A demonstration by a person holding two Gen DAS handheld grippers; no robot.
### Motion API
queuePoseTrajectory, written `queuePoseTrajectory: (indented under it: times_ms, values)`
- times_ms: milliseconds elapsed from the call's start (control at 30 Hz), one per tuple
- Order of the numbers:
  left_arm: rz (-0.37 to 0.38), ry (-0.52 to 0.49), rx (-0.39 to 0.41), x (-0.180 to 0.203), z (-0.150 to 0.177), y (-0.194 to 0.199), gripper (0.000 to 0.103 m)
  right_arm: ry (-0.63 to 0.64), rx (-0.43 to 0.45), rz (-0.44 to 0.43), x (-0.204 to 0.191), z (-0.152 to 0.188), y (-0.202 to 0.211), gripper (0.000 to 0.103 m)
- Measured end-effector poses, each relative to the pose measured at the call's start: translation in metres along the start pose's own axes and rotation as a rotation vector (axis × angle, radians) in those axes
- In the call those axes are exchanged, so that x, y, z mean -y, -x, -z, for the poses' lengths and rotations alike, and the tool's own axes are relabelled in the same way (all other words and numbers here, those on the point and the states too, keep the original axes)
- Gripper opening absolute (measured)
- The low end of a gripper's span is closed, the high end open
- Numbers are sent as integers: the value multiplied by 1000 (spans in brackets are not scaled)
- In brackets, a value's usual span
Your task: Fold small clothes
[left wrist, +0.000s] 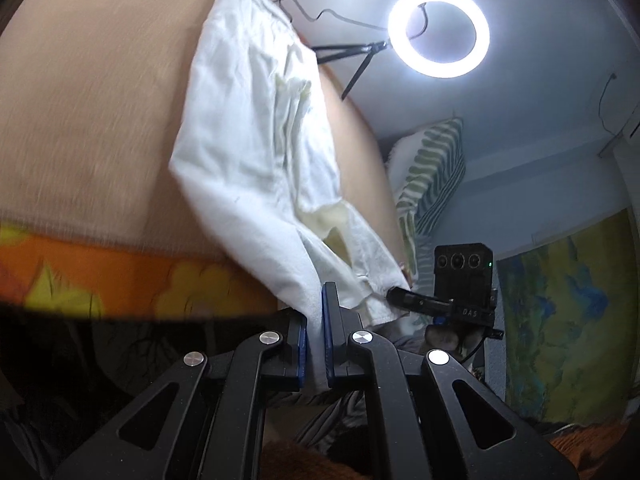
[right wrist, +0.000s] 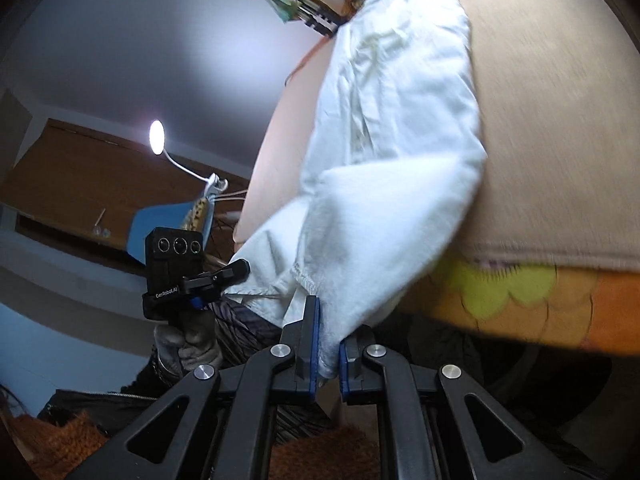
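both grippers have hold of the same white garment (left wrist: 256, 152), each at a near corner of its lower edge. left gripper (left wrist: 316, 344): blue pads nearly closed, with a fold of white cloth pinched between them. right gripper (right wrist: 329, 344): pads likewise drawn in on a bunch of cloth, a narrow gap filled by fabric. the garment runs forward and away from both sets of fingers, long axis stretching from the held hem toward the far end over the beige surface (left wrist: 88, 120), whose near edge shows an orange flowered cover (left wrist: 120, 280). neither hand is nearer; they hold opposite corners, the right gripper showing in the left wrist view just beside the cloth's other corner. motion blur makes it uncertain whether the far end rests on the surface or hangs clear. judgement: the coming move turns on carrying the held edge forward along that axis to the far edge.
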State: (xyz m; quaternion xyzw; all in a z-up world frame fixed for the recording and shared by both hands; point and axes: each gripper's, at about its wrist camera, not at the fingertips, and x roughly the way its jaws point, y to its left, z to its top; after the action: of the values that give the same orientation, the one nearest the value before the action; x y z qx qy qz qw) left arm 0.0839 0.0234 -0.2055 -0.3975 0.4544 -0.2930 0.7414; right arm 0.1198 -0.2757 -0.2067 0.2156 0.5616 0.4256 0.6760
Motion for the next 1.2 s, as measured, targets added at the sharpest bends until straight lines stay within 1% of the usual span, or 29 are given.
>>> queuePoseTrajectory:
  times_ms: [133,233,433,500,633,700,733,767,800,867,900,933,967,1000,1033,1067,1133,1200]
  values:
    - [12,-15,32,5,-25,0,5,-9,12,-6,-2,-24,-1,6]
    - [-7,-21,52,5,-48,-6,5,-25,29,3,2,-49,-1,6]
    - [-35,5,51,-8,-91,-22,5,-96,41,2,22,-93,-11,6]
    - [-52,3,42,-10,-101,-32,5,-125,40,8,32,-105,-14,6]
    - [-79,10,30,-23,-118,-37,5,-208,45,4,56,-123,-17,7]
    - [-86,23,27,-29,-124,-40,5,-244,39,-7,64,-132,-20,13]
    - [-97,32,21,-30,-125,-41,9,-260,36,-22,68,-135,-19,15]
    - [-109,44,12,-32,-128,-42,11,-269,40,-40,70,-137,-17,24]
    - [-103,58,7,-33,-131,-41,13,-271,53,-64,70,-140,-14,38]
    - [-104,69,4,-32,-137,-40,15,-249,79,-94,65,-145,-6,51]
    - [-94,66,9,-30,-139,-38,16,-229,88,-109,61,-146,0,54]
    - [-85,63,13,-28,-141,-37,23,-212,93,-119,57,-148,3,54]
    - [-75,62,20,-26,-143,-35,28,-193,100,-128,53,-150,6,54]
    - [-66,63,36,-24,-146,-31,37,-169,112,-124,50,-149,13,54]
    - [-59,63,57,-23,-148,-27,43,-140,127,-104,46,-148,18,54]
    - [-64,63,72,-22,-150,-21,44,-108,139,-64,41,-146,21,53]
    - [-61,54,96,-19,-156,-13,44,-29,148,61,32,-140,25,52]
    - [-79,13,132,-14,-157,-3,44,29,145,176,25,-134,23,50]
